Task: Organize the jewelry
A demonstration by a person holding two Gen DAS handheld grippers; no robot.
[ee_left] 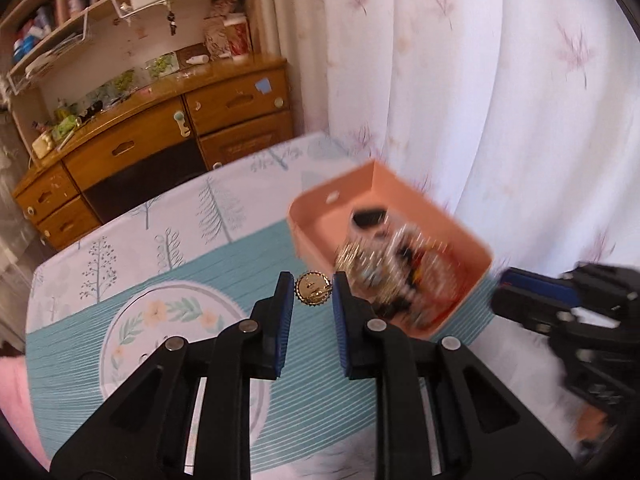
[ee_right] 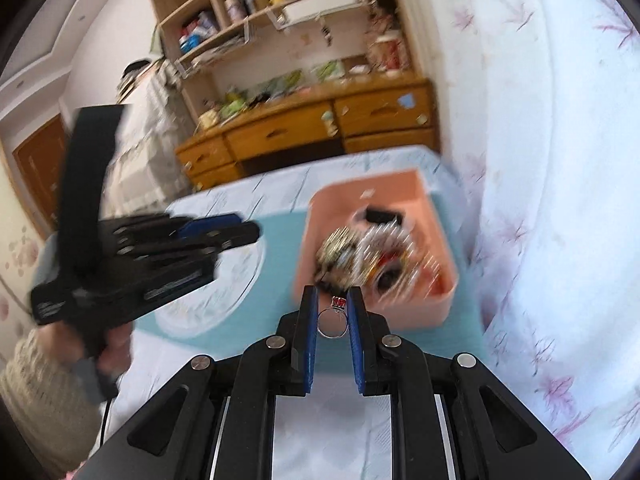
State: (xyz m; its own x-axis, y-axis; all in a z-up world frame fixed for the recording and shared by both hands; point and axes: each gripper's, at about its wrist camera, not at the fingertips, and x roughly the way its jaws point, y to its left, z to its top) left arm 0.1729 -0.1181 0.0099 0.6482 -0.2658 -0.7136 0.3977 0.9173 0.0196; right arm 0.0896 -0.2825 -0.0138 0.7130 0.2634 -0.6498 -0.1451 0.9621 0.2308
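gold brooch (ee_left: 313,289) in left gripper (ee_left: 312,292); ring (ee_right: 333,321) in right gripper (ee_right: 333,308), box (ee_left: 472,248) blurred

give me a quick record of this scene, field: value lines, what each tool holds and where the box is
left tool: shut on gold round brooch, held between its pads
right tool: shut on silver ring with red stone
pink box: open-topped, on the table ahead of both tools
box contents: blurred jewelry pile, pieces not tellable apart
table cover: teal and white cloth with tree print
image quality: motion blur in both views
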